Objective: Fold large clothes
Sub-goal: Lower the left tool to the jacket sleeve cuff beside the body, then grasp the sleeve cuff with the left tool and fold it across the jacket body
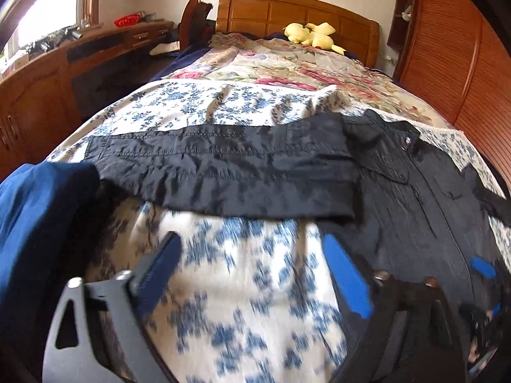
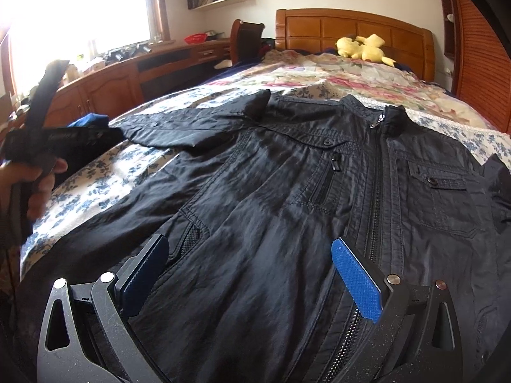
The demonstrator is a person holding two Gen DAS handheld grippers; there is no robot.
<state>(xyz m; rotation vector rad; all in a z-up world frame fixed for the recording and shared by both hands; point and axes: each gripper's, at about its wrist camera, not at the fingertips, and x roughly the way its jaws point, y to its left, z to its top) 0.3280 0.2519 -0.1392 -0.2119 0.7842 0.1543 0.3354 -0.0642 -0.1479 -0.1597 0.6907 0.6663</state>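
Bedroom furniture in reddish wood frames the scene, and the bed (image 2: 105,172), spread with a blue-flowered sheet, serves as the folding surface. At far left, something blue (image 1: 35,210) (cloth of some kind, too close to the lens to identify) bulges into the left wrist view. Just right of it, the left gripper (image 1: 252,274) hangs over bare sheet with its jaws apart and nothing between them; in the right wrist view a hand (image 2: 28,185) can be seen gripping its handle at the left edge.

Beyond it the jacket's sleeve (image 1: 223,172) stretches out flat to the left across the sheet. The black jacket (image 2: 287,191) itself lies face up toward the right, zipped to the collar, chest pockets showing, body smoothed flat. The right gripper (image 2: 249,274) hovers low over the near hem area, jaws spread wide, pads on either side of the front panel but, as far as I can tell, not pinching the fabric. A yellow plush toy (image 2: 364,48) sits far off by the headboard.

Progress looks early: the garment is laid out and flattened, yet no fold shows. Sleeves remain to be brought in, then the body doubled over.
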